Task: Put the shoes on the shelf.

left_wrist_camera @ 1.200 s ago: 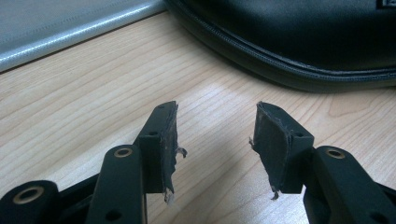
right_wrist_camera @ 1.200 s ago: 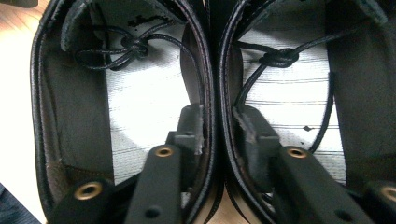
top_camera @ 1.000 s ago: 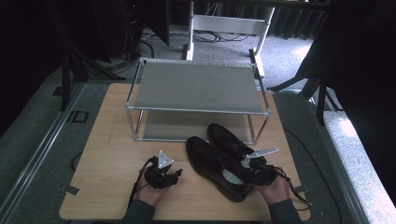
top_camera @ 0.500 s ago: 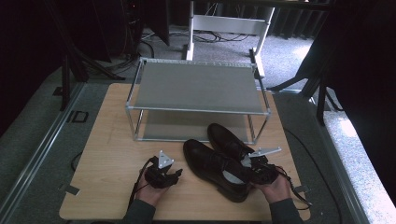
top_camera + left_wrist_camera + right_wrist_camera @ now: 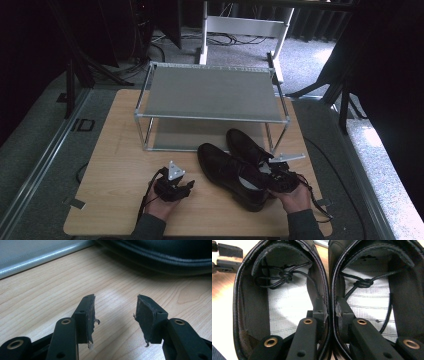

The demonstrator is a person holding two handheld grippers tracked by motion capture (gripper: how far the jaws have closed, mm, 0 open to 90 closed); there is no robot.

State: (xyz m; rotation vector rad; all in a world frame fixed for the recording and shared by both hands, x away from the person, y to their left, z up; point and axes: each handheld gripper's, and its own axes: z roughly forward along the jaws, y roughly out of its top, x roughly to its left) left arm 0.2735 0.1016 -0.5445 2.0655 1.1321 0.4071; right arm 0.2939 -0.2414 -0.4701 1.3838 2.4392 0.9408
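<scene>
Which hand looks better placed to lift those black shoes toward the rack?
The right. Its gripper is already shut on the two shoes' touching inner walls, one jaw inside each shoe. The left gripper rests beside them on the table, jaws open and holding nothing.

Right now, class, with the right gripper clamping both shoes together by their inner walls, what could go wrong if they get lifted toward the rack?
The right gripper pinches only the two adjoining inner walls of the black shoes, so one shoe might slip out or both might sag. The toes point at the rack and could catch its front rail. Loose laces might snag.
</scene>
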